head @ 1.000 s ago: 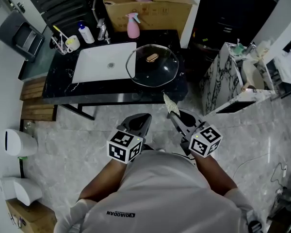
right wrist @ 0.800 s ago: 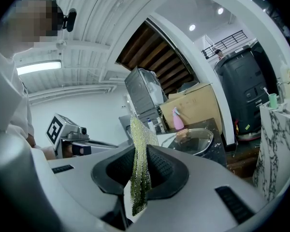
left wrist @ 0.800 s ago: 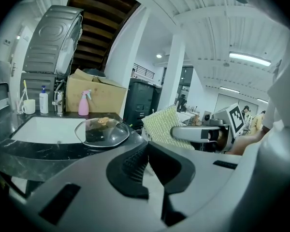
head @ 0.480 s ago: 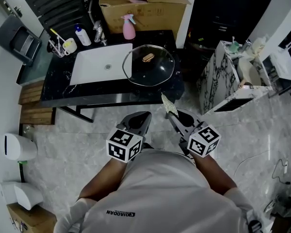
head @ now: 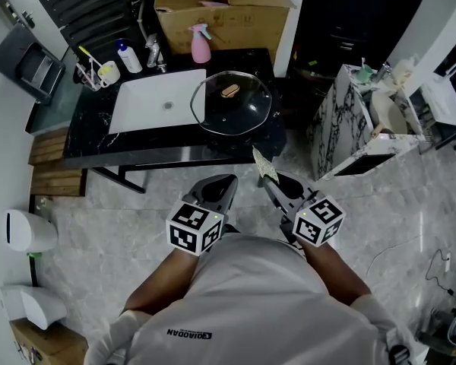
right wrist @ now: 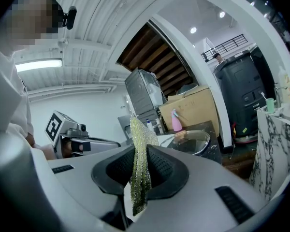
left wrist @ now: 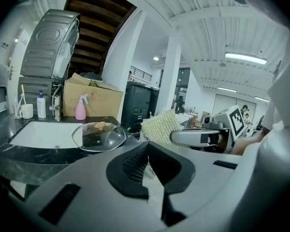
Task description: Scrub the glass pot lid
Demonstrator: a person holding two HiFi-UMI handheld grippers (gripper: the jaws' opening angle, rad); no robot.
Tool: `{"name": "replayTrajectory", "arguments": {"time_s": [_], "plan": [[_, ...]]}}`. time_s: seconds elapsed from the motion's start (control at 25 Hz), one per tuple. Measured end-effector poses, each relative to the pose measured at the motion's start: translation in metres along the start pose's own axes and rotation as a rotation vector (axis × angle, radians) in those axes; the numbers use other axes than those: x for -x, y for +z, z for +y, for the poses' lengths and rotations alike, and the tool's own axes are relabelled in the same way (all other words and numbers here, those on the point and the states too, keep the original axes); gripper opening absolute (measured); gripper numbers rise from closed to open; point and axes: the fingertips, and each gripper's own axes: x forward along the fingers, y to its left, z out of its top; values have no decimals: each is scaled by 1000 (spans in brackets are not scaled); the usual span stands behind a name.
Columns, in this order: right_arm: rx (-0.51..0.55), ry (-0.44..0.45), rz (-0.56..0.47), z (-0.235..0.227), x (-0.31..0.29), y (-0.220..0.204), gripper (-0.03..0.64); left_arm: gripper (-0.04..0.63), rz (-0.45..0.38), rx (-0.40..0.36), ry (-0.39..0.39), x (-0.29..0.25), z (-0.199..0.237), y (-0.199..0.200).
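Left gripper [left wrist: 146, 146]: jaws clenched flat against each other, with nothing between the pads. In the head view it sits at lower centre, close in front of the person's torso, with its marker cube nearest the camera.

Right gripper [right wrist: 141, 151]: clamped on a yellow-green scrub pad [right wrist: 138, 144]. The pad stands on edge between the pads and sticks out both above and below them. In the head view this gripper is just right of the left one, at about the same height in the frame. The pad's free end shows just below the front edge of the counter [head: 99, 147].

Glass pot lid [head: 230, 103]: lies at upper centre of the head view on the black counter, dome up, with a tan knob on top. It sits just right of the white sink basin [head: 148, 105], its left rim overlapping the basin's right edge. Neither gripper touches it — both are well apart from it, lower in the frame.

Other items: a pink spray bottle [head: 198, 42] stands at the back of the counter, against a cardboard box [head: 213, 10]. A white pump bottle [head: 128, 55] and a cup [head: 108, 71] holding brushes stand at the upper left, beyond the basin. A marble-patterned stand [head: 342, 128] is at the right of the frame — separate from the counter.
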Motion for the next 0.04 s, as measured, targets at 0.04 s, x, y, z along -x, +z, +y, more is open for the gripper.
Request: {"name": "replayTrajectory", "arguments": {"time_s": [0.04], "plan": [[2,2,0,1,1,0,86,15,-1,0,1,0,0,0]]}}
